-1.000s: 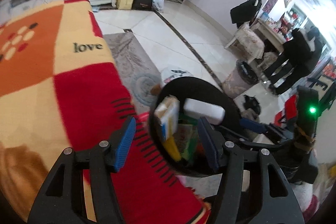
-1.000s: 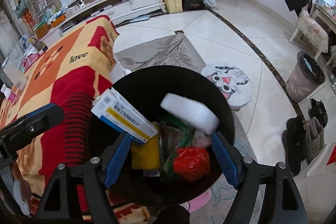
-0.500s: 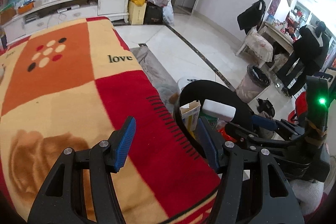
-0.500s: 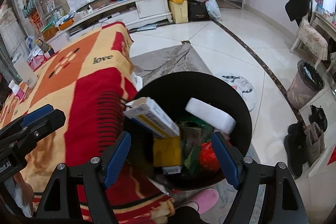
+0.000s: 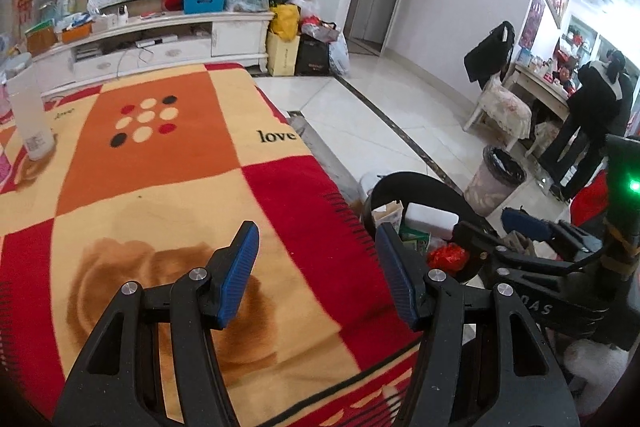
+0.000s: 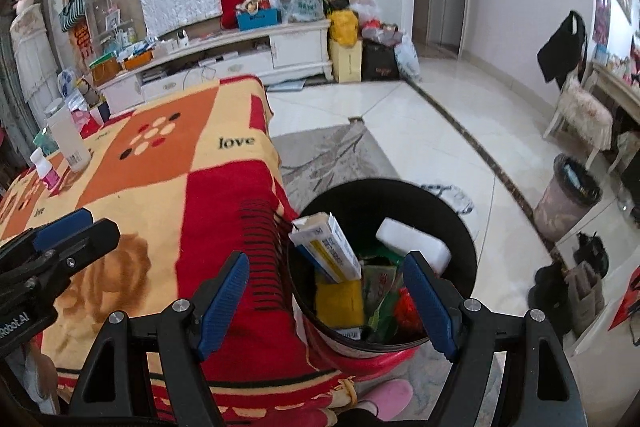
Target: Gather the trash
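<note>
over at the far left of the blanket [image 6: 160, 187] stands a tall white bottle [image 6: 68, 141], with a small pink-labelled bottle [image 6: 46, 169] just beside it, both well apart from the bin. the left gripper [image 5: 316, 271] hovers above the blanket's near edge, its blue pads [image 5: 240, 263] spread wide with nothing between them, only the rose pattern and red squares showing through the gap. the word "love" sits on a yellow patch toward the bin side of the blanket. right of the blanket's edge, touching or just beside it, sits the black bin [image 6: 460, 219], and it is well loaded: a white and blue box [image 6: 328, 247] leans upright against the bin's blanket-side wall, a yellow packet [image 6: 338, 301] lies below it, a white block [image 6: 412, 239] rests at the bin's far side, and green wrappers [image 6: 380, 291] and something red [image 6: 406, 307] lie in the middle. the right gripper [image 6: 328, 301] hangs over the bin's near rim, jaws wide apart and gripping nothing, one pad over the blanket's fringe, the other over the trash. beyond the bin, well apart on the tiled floor, stands a second, pale bin [image 6: 568, 195] with a dark liner.
</note>
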